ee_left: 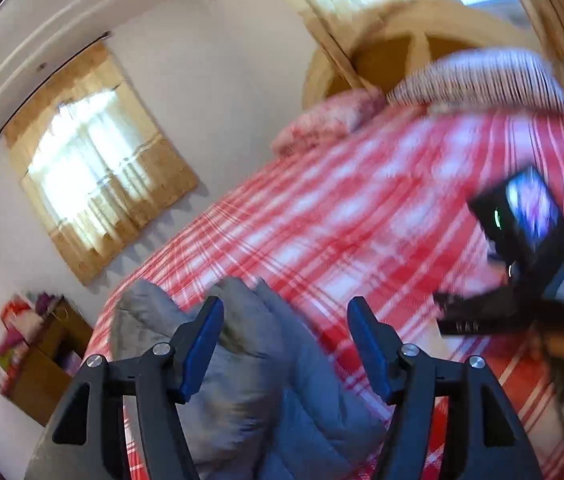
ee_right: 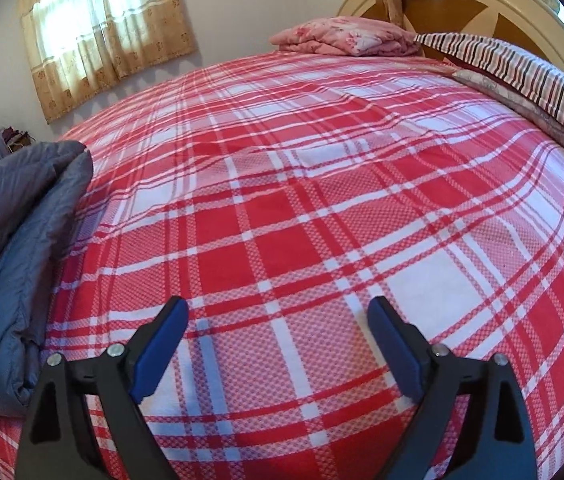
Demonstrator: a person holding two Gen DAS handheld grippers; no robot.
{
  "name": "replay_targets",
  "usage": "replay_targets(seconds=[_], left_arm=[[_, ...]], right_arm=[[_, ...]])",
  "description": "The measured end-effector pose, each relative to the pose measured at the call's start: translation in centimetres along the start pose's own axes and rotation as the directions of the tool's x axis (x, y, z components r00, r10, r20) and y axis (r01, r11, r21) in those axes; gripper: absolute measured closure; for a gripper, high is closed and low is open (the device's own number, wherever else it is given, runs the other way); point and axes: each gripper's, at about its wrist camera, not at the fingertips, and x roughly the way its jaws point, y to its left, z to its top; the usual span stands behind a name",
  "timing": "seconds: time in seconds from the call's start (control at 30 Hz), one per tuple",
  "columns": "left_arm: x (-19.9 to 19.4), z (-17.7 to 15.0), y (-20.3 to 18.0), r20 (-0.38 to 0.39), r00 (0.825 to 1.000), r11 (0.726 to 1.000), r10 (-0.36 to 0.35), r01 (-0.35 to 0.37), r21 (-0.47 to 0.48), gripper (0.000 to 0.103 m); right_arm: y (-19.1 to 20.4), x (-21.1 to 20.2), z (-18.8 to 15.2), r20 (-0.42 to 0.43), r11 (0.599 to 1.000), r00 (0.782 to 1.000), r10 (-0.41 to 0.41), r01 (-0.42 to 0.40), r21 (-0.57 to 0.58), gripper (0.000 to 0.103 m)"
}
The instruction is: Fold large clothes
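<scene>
Jaws spread wide on both grippers, gripping nothing; motion blur smears the left view, grey jacket (ee_right: 14, 248) cropped

Plaid bed (ee_right: 282, 220) bears grey jacket (ee_right: 14, 240), pink blanket (ee_right: 345, 38).

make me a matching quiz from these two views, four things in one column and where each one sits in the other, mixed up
Things:
1. grey jacket
2. pink blanket
3. striped pillow
4. curtain

Places:
A. folded at the far end of the bed, by the headboard
B. on the wall, over the window
C. bunched at the left edge of the bed
D. along the right side of the bed, near the headboard

Pairs: 1-C, 2-A, 3-D, 4-B
</scene>
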Motion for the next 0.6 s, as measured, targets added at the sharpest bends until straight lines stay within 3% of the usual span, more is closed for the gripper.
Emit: replay_targets(seconds=[0.07, 0.1, 0.13, 0.17, 0.23, 0.27, 0.3, 0.37, 0.43, 0.47, 0.5, 0.57, 0.6], left_arm=[[-1.3, 0.2, 3.5, 0.026, 0.999, 0.996, 0.041, -0.039, -0.077, 0.028], [-1.4, -0.1, 6.0, 0.019, 0.996, 0.989, 0.091, -0.088, -0.122, 0.018], [-1.2, -0.6, 8.1, 0.001, 0.99, 0.979, 0.138, -0.137, -0.151, 0.015], [-0.4, -1.8, 11.2, -0.041, 0.974, 0.956, 0.225, -0.229, -0.185, 0.015], [1.6, -4.2, 15.8, -0.142, 0.937, 0.91, 0.319, -0.345, -0.229, 0.015], [2.9, -5.7, 18.2, -0.211, 0.913, 0.883, 0.35, -0.397, -0.252, 0.015], [4.7, -7.5, 21.0, -0.296, 0.877, 0.843, 0.38, -0.46, -0.28, 0.015], [7.9, -11.1, 25.9, -0.437, 0.814, 0.771, 0.384, -0.543, -0.333, 0.015], [9.9, -13.7, 28.5, -0.51, 0.786, 0.725, 0.35, -0.572, -0.384, 0.015], [11.0, -15.0, 29.6, -0.538, 0.783, 0.7, 0.313, -0.573, -0.426, 0.015], [11.5, -15.8, 29.8, -0.542, 0.793, 0.687, 0.28, -0.559, -0.464, 0.015], [12.4, -16.6, 29.4, -0.52, 0.829, 0.662, 0.205, -0.509, -0.551, 0.015], [12.9, -16.6, 29.0, -0.501, 0.845, 0.663, 0.184, -0.483, -0.571, 0.015]], right_arm=[[-0.2, -0.3, 0.5, 0.002, 1.0, 1.0, 0.025, -0.025, 0.008, 0.015], [-0.1, -0.4, 0.9, -0.007, 0.999, 0.999, 0.043, -0.043, 0.006, 0.02], [0.0, -0.5, 1.4, -0.015, 0.998, 0.998, 0.056, -0.056, 0.008, 0.027], [0.5, -0.8, 2.2, -0.019, 0.997, 0.996, 0.082, -0.082, 0.013, 0.027], [2.4, -1.6, 4.3, -0.004, 0.99, 0.99, 0.138, -0.138, -0.017, 0.027], [3.6, -2.1, 5.3, 0.007, 0.988, 0.988, 0.153, -0.152, -0.039, 0.027], [4.9, -2.4, 6.4, 0.017, 0.984, 0.985, 0.169, -0.168, -0.059, 0.027], [9.0, -2.9, 9.4, 0.023, 0.97, 0.976, 0.219, -0.215, -0.113, 0.027], [12.9, -3.1, 11.9, 0.01, 0.953, 0.964, 0.264, -0.259, -0.159, 0.027], [15.2, -3.0, 13.2, -0.006, 0.941, 0.958, 0.288, -0.284, -0.182, 0.027], [17.5, -2.9, 14.5, -0.015, 0.93, 0.953, 0.303, -0.299, -0.213, 0.027], [21.4, -2.2, 16.0, -0.059, 0.899, 0.937, 0.344, -0.347, -0.266, 0.027], [22.8, -1.7, 16.4, -0.082, 0.888, 0.929, 0.361, -0.369, -0.272, 0.027]])
